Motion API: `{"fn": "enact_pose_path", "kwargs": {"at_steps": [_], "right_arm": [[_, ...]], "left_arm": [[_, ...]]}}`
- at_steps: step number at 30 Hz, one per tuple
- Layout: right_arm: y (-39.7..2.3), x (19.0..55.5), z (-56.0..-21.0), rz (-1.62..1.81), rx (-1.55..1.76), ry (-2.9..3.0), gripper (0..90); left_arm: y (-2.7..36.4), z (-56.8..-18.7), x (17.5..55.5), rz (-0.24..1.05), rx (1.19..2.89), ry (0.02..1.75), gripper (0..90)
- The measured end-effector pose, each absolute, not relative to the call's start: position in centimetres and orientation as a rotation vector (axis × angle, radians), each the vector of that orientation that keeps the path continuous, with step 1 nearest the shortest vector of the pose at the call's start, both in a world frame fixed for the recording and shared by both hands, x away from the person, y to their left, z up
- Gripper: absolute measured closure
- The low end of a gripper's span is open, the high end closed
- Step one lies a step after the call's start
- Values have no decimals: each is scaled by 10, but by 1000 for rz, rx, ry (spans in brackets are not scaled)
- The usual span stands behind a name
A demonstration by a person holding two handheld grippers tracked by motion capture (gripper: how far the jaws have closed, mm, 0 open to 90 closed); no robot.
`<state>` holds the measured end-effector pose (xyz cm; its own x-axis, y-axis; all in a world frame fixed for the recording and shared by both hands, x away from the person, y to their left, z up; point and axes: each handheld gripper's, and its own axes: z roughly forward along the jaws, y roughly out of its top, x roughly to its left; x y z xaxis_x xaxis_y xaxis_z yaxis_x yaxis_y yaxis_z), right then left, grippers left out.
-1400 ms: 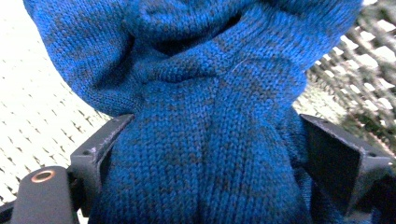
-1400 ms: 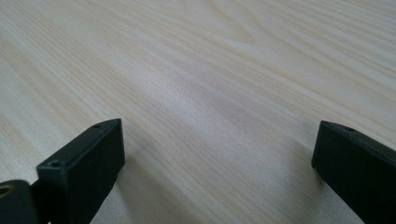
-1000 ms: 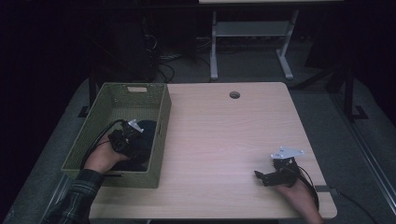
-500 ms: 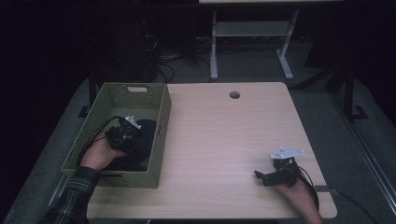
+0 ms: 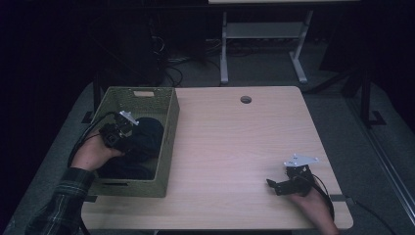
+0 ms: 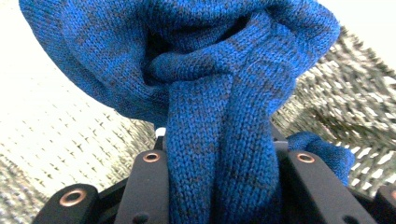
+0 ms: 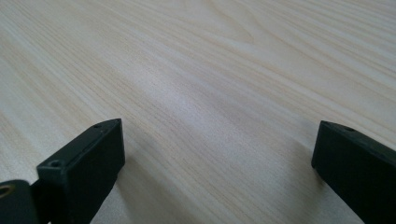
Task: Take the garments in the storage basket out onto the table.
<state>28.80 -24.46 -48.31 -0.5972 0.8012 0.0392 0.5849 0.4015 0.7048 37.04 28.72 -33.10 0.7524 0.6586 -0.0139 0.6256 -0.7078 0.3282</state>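
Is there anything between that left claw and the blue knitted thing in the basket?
No. The left gripper already has a fold of the blue knitted garment pinched between its jaws, inside the green basket. The basket's wall stands between the garment and the bare table.

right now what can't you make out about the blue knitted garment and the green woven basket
- Blue knitted garment: left gripper view cuts it off at the top edge, so its kind and full shape are unclear; in the high view it is only a dark heap.
- Green woven basket: its floor is hidden by dark cloth in the high view.
- Left gripper: jaw tips buried in the knit.
- Right gripper: jaws open over bare wooden table.
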Motion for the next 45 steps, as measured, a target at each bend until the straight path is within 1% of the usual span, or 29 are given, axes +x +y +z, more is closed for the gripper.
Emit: {"fn": "enact_pose_path", "kwargs": {"at_steps": [21,29,36,45], "right_arm": [[-244,288,-483,1001,1210,2356,20],[-244,288,-483,1000,1210,2357,20],[-245,288,-483,1000,1209,2358,20],[-245,288,-483,1000,1206,2357,20]], "left_arm": [[282,-273,368,174,2608,976,643],[274,-249,365,209,2594,955,644],[268,-241,365,209,2573,958,643],[252,-229,359,216,2555,915,643]]}}
